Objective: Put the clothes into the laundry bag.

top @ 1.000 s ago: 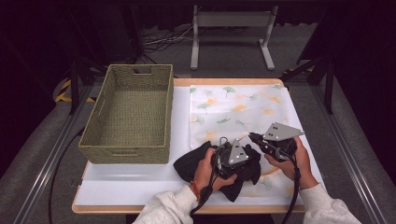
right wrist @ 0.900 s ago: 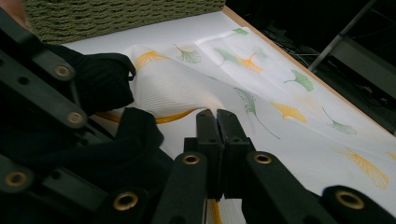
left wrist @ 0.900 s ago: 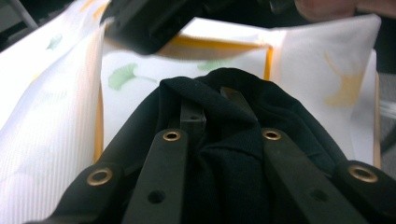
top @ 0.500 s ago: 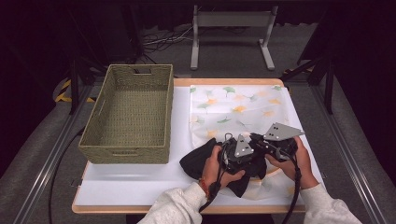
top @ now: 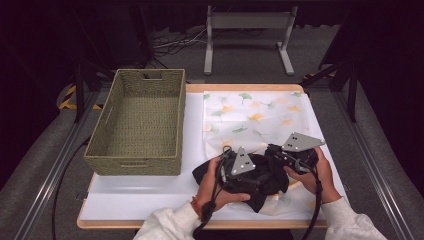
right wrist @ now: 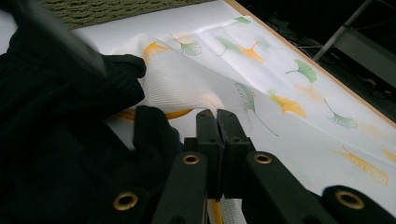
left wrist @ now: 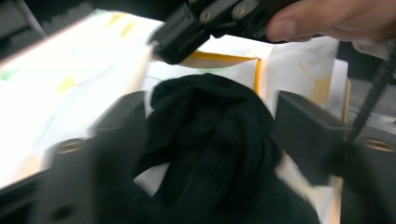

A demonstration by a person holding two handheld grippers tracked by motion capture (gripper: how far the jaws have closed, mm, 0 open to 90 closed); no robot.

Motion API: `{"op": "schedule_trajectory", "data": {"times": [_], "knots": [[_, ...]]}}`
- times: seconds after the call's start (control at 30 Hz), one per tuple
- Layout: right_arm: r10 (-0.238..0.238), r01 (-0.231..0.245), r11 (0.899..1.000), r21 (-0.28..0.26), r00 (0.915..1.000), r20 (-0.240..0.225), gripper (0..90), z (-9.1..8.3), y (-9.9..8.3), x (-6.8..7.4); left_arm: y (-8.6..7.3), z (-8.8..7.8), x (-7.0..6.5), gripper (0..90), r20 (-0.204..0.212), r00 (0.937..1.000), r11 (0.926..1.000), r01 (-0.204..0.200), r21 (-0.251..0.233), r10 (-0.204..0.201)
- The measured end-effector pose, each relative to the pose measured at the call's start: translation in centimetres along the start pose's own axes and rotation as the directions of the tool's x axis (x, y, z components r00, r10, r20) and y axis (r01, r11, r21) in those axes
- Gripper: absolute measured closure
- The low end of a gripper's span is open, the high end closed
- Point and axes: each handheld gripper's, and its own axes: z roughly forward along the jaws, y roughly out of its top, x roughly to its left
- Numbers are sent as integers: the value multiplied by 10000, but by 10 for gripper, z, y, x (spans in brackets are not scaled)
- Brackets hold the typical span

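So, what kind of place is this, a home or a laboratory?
Probably a recording studio or laboratory: black curtains all around, a metal-railed work table with a woven basket, and cables on the grey floor.

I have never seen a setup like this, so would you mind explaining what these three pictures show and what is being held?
A person works at a table with two hand-held tools. One camera looks down from above; the other two ride on the tools. The left gripper has just been opening, its jaws standing either side of a black garment without pressing it. The right gripper is shut on the edge of a sheer leaf-printed cloth. A woven basket stands on the left.
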Motion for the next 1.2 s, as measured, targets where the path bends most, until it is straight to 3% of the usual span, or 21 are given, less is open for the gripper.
{"op": "schedule_trajectory", "data": {"times": [0.07,0.1,0.2,0.27,0.33,0.37,0.57,0.6,0.63,0.7,0.8,0.83,0.93,1.1,1.17,1.2], "knots": [[-29,29,10000,32,10000,-27,895,0,0,0,-2,-21,1,191,-289,9981,9985,-539,122,542],[-43,43,10000,31,10000,-15,894,0,0,1,-7,-32,3,164,-213,9983,9985,-536,138,539],[-32,32,10000,32,10000,-26,894,1,0,1,-19,-41,8,106,-121,9994,9983,-323,491,329],[-94,94,9999,69,9999,-47,894,2,1,2,-37,-39,10,94,-155,9996,9922,-233,1221,253],[-140,140,9999,54,9999,-63,894,2,2,4,-53,-32,12,83,-58,9998,9841,-167,1770,181],[-171,171,9999,27,9998,-120,894,3,4,7,-63,-25,12,66,83,9997,9763,-256,2150,244],[-411,414,9991,101,9988,-269,894,7,6,13,-79,-3,17,48,-82,9990,9482,-381,3153,429],[-411,414,9991,101,9988,-269,894,7,6,13,-79,-3,17,79,-82,9990,9482,-381,3153,429],[-431,434,9990,105,9987,-287,894,6,6,13,-83,3,17,133,-454,9958,9312,-581,3599,797],[-434,437,9990,96,9986,-307,894,6,5,13,-86,7,19,199,-594,9951,9250,-506,3766,786],[-458,462,9989,119,9984,-318,894,5,5,14,-87,9,20,373,-614,9956,9258,-428,3755,709],[-460,464,9989,117,9984,-328,894,5,5,14,-87,9,21,490,-419,9964,9241,-518,3787,730],[-528,532,9985,91,9980,-359,894,4,6,15,-87,10,21,670,-580,9933,9188,-698,3886,1000],[-519,522,9986,66,9978,-405,894,5,7,17,-87,7,30,769,-391,9976,9321,-391,3602,570],[-549,552,9984,70,9976,-422,894,6,7,17,-86,5,30,775,-400,9972,9313,-448,3616,635],[-543,545,9985,42,9977,-413,894,6,8,17,-81,-1,29,776,-373,9972,9403,-492,3367,655]]}}
